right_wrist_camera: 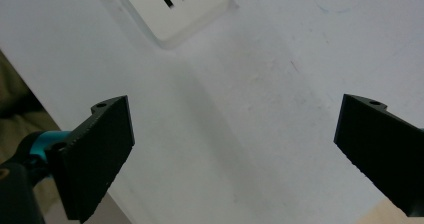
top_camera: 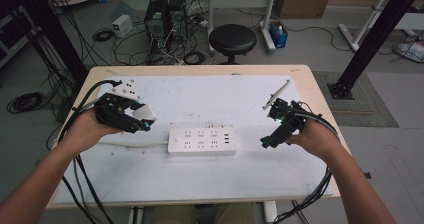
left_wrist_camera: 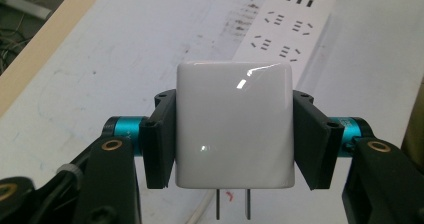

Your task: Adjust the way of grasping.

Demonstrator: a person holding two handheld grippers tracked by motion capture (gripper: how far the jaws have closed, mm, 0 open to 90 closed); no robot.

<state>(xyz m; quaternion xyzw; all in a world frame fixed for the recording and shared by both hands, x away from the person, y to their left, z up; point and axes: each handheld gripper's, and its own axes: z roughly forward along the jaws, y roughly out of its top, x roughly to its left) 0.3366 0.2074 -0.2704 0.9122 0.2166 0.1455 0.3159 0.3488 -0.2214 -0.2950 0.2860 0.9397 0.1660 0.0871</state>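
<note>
1. Table carries a white mat, and a white power strip lies flat near its middle, its cord running off toward the left.
2. Left gripper is held over the mat just left of the strip, its tip close to the strip's left end.
3. In the left gripper view its two black jaws pinch a white charger from either side, pads pressed flat against its walls.
4. The charger sits square between the jaws, glossy face toward the camera, with two metal prongs sticking out below its lower edge.
5. Past the charger in that view the strip lies farther off on the mat, socket slots and three small ports at its far end showing.
6. Right gripper hangs to the right of the strip, near its right end but apart from it.
7. In the right gripper view the jaws stand spread wide with bare mat between them and hold no object.
8. A corner of the strip with the three ports shows at the top of that view, well clear of both jaws.
9. Black stool stands on the floor beyond the table's far edge.
</note>
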